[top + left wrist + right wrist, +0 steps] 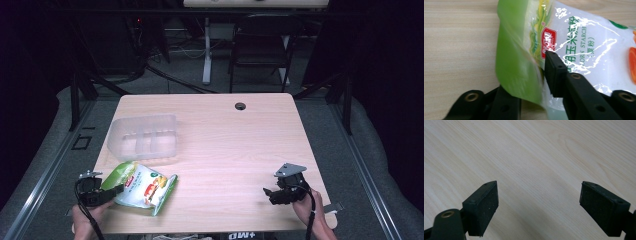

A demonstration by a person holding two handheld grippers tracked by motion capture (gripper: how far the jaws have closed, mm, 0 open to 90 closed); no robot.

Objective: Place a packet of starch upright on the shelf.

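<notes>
Black jaws of the left gripper (pixel 529 97) are closed on the corn starch pouch's (pixel 142 186) near edge; right gripper (pixel 539 205) is held wide open, empty, well apart.

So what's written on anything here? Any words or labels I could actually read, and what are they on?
"ORN STARCH": on the green and white bag, left gripper view; the first letter sits behind the left gripper's black jaw.
Large Chinese characters above that line, and a smaller bracketed set below: too glare-streaked to quote reliably.
Red logo on the bag: blurred, unreadable.
High view: bag print too small to read.
</notes>
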